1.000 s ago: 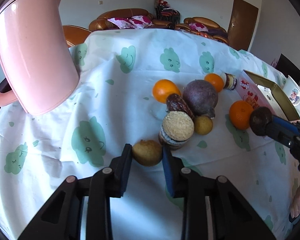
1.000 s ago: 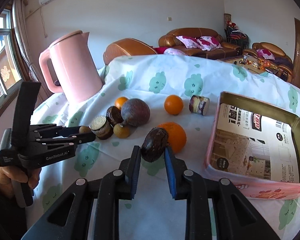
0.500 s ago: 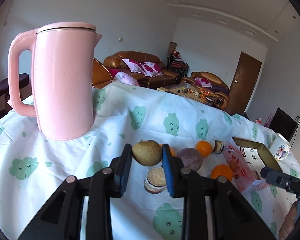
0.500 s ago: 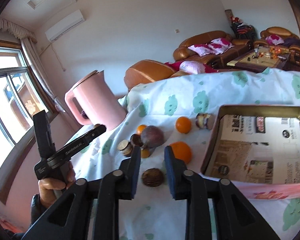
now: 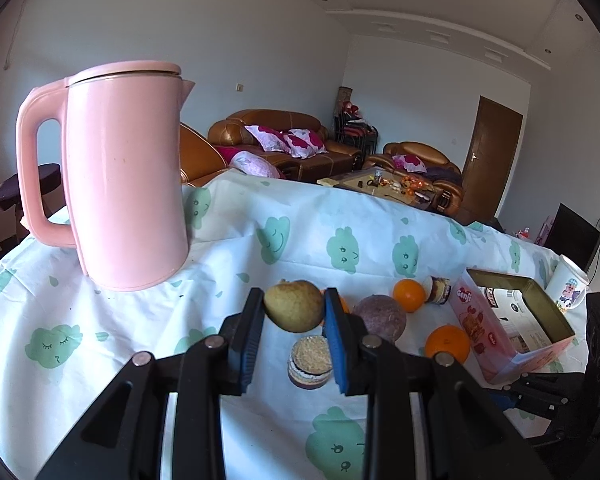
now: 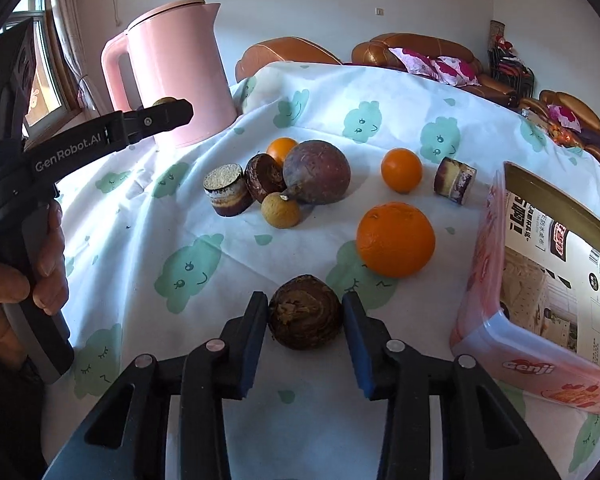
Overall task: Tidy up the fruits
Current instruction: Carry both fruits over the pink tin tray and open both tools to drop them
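My left gripper [image 5: 294,312] is shut on a yellow-brown pear-like fruit [image 5: 294,311] and holds it in the air above the table. In the right wrist view the left gripper [image 6: 168,110] is raised at the left, near the kettle. My right gripper [image 6: 305,316] is open, its pads on either side of a dark brown wrinkled fruit [image 6: 305,312] that lies on the cloth. A large orange [image 6: 396,239], a small orange [image 6: 401,170], a third orange [image 6: 282,149], a purple round fruit [image 6: 317,171] and a small yellow fruit [image 6: 281,210] lie beyond.
A pink kettle [image 6: 176,72] stands at the back left. An open pink Genji box [image 6: 556,280] sits at the right. Two layered round cakes [image 6: 227,189] [image 6: 455,180] and a brown snack [image 6: 265,177] lie among the fruit. A white cup [image 5: 570,290] stands beyond the box.
The left gripper lifted the pear-like fruit off the table and stays raised. The right gripper lowered the dark brown fruit to the cloth and opened around it.
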Demonstrator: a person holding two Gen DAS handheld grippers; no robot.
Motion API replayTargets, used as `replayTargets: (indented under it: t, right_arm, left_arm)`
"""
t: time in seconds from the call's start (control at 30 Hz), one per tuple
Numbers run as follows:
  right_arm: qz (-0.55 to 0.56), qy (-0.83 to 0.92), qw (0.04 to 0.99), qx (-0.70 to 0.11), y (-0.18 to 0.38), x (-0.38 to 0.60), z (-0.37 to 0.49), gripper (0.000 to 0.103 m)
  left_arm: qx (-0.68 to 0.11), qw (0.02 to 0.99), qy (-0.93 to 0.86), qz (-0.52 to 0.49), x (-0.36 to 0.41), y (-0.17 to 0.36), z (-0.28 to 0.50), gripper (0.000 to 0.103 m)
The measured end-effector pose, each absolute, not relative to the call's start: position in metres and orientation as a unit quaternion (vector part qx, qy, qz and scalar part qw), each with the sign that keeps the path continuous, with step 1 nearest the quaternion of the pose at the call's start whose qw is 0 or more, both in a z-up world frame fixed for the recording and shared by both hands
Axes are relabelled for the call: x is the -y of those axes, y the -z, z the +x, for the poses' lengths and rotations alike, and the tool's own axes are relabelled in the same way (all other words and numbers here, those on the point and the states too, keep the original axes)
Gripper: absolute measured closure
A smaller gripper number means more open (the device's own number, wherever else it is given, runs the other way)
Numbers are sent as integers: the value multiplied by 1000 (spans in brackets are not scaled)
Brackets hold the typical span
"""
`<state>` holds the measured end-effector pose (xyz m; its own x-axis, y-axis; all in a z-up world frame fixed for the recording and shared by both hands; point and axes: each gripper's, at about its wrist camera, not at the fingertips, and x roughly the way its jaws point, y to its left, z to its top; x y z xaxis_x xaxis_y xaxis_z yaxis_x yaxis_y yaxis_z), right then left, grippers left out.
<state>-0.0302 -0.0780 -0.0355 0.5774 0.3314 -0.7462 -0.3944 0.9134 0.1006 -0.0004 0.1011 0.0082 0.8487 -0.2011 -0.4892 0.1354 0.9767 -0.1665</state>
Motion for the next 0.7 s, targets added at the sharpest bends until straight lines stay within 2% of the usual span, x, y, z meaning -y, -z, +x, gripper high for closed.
replayTargets:
  t: [0.1,0.27,0.4,0.7]
  right_arm:
    - [-28,-202,892,-403,30,84,-34,63]
    - [21,-161,936,-312,-17,126,-48,63]
    - [10,-76,960,-269,-38,171,-49,63]
    - [104,-31,938,-328,-9,276,-32,63]
  left_arm:
    - [-257,958,98,-75,-97,-7,-2,71]
    - [-242,960,119,-79,-75,-17,-8,71]
    - [-242,957,153,-55,-29,-26,-7,71]
    - [-265,932,247,17,101,-20,5,71]
